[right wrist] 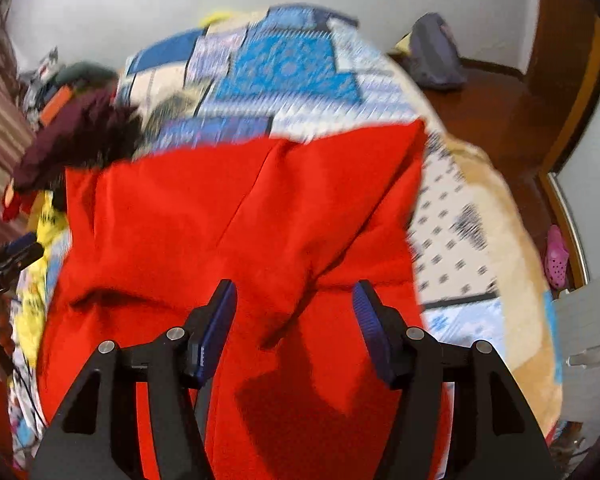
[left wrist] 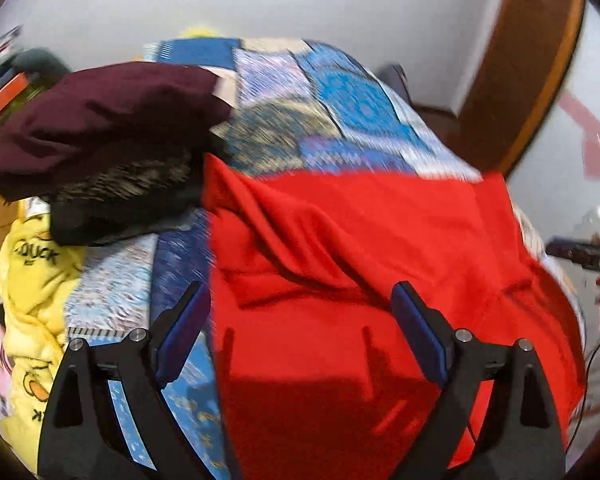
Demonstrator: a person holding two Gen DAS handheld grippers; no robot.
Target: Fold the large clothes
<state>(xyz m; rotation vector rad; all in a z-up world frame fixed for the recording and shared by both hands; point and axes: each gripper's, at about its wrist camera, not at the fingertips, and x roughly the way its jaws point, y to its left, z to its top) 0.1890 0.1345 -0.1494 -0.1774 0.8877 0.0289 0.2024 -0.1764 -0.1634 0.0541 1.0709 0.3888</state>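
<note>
A large red garment [left wrist: 360,248] lies spread and wrinkled on a bed with a blue patchwork cover [left wrist: 332,100]. My left gripper [left wrist: 300,300] is open, its blue pads above the garment's near left part, holding nothing. In the right wrist view the same red garment [right wrist: 240,220] fills the middle. My right gripper [right wrist: 294,292] is open over a raised fold of the garment and holds nothing. The right gripper also shows at the right edge of the left wrist view [left wrist: 580,252].
A maroon and dark pile of clothes [left wrist: 100,140] sits at the bed's left, beside a yellow duck-print blanket [left wrist: 36,280]. A wooden door frame [left wrist: 532,60] and dark floor are at the right. A grey bag [right wrist: 436,56] and a pink shoe [right wrist: 556,258] lie on the floor.
</note>
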